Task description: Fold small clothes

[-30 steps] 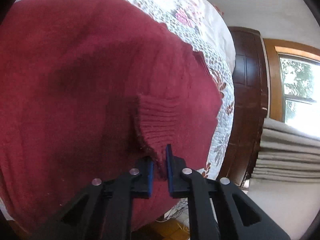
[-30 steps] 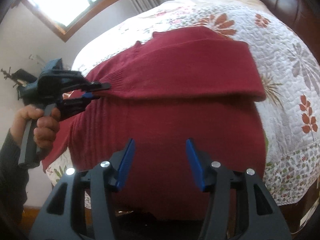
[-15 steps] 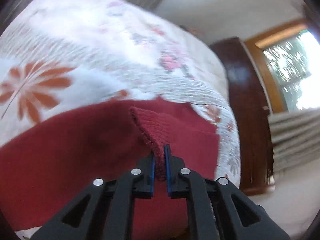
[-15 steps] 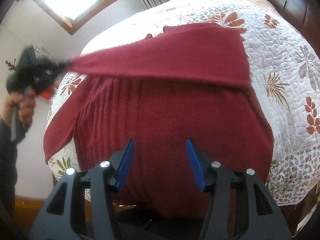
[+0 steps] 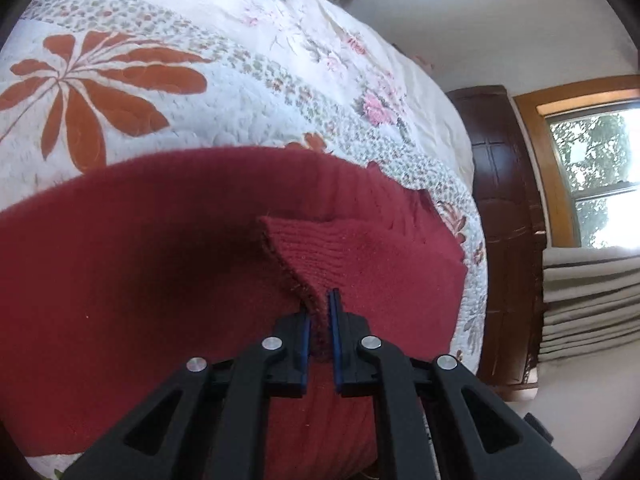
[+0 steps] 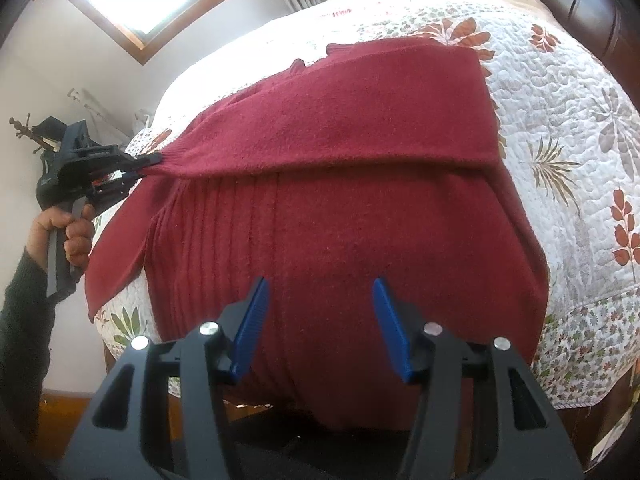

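No legible text, label or number anywhere.

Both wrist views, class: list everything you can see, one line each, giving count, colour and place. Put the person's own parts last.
sweater: one, dark red, spread on the bed, one sleeve folded across the body
sleeve cuff: one, dark red, ribbed, pinched in the left gripper
quilt: one, white with rust flowers, covering the bed
window: one, wood-framed, on the wall
left gripper: one, black, shut on the cuff
right gripper: one, black with blue pads, open above the sweater
hand: one, holding the left gripper's handle
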### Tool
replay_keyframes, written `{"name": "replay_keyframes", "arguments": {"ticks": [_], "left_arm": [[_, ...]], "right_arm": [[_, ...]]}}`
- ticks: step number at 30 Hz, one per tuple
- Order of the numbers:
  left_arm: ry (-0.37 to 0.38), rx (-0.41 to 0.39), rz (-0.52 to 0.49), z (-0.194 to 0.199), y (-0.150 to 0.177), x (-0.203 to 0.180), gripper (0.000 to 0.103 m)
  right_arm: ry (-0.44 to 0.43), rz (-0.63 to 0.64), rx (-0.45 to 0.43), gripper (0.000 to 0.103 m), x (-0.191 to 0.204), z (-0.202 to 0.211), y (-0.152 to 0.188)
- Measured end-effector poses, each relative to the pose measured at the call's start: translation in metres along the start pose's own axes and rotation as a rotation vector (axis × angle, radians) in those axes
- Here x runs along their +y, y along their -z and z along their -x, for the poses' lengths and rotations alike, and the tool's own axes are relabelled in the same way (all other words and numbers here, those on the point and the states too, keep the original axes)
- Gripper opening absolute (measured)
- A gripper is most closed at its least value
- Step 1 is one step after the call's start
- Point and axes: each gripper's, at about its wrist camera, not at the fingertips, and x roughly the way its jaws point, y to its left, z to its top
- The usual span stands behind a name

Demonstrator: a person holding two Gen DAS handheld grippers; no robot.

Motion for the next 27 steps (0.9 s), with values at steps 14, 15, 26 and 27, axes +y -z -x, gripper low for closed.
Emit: {"name": "replay_keyframes", "arguments": {"ticks": [14, 15, 26, 27], "left_arm": [[-0.023, -0.038, 0.061, -0.006, 0.006, 0.001, 0.053], [-0.036, -0.019, 0.083, -0.015, 0.007, 0.007, 0.053], [0.062, -0.431, 0.339, 0.112, 0.084, 0.097, 0.086], [0.049, -0.498, 0.402, 0.134, 0.103, 0.118, 0.090]], "right_arm": [[-0.023, 0.040, -0.001, 0.056, 0.014, 0.005, -0.012], [-0.026, 0.048, -0.007, 0.056, 0.017, 0.008, -0.013], [-0.066, 0.085, -0.024, 0.060, 0.026, 0.022, -0.029], [-0.070, 0.094, -0.020, 0.060, 0.029, 0.020, -0.031]]}}
